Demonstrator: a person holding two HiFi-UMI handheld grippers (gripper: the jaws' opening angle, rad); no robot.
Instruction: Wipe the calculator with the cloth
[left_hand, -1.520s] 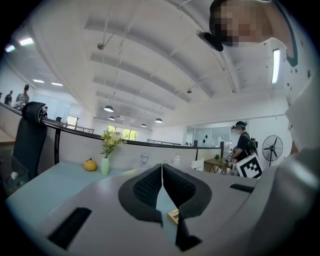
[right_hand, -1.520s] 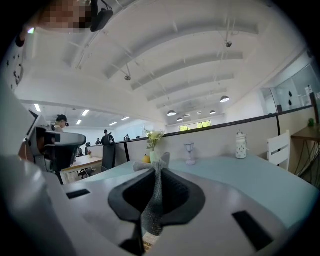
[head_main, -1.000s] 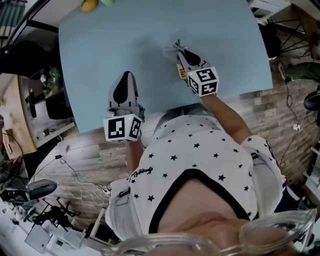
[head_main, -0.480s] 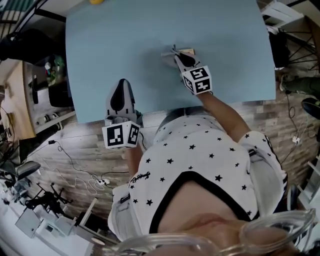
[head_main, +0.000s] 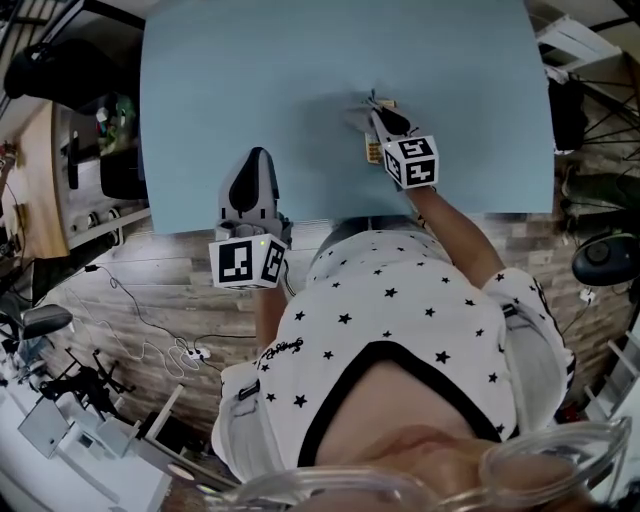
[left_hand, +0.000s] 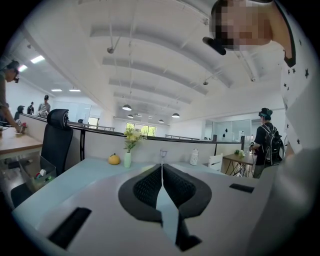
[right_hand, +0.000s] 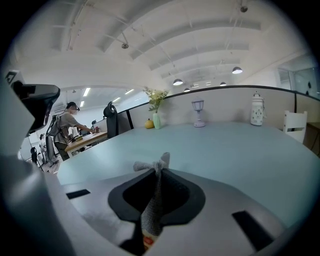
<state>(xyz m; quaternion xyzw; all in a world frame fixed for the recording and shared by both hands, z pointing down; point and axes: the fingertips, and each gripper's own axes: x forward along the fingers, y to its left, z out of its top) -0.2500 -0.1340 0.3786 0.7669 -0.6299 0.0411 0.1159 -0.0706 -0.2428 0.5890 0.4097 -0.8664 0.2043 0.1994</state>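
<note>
— Shifted a little to the right over the desk (head_main: 300, 80) since half a second before was the right hand-held gripper (head_main: 377, 104). Was anything else seen to be displaced?
— Hardly anything. The left hand-held gripper (head_main: 258, 155) was found almost where it had been, at the desk's near edge and well apart from the right one.
— How were the left one's jaws found?
— They were pressed together at the tips, and nothing was held between them. Only bare desk was seen beyond them.
— And the right one's?
— They were clamped on the cloth (right_hand: 151, 210). The grey fabric was pinched upright between the pads, and a crumpled tuft was pushed out past the tips. A small label with a red patch was seen at its near end.
— Where was the cloth placed?
— It was kept right of the desk's middle, at the right hand-held gripper's tips. Whether the desk was touched by it could not be told.
— What was seen at the far edge?
— A vase of flowers (right_hand: 156, 119), a small lamp (right_hand: 198, 114) and a white jar (right_hand: 257, 113) were lined up there.
</note>
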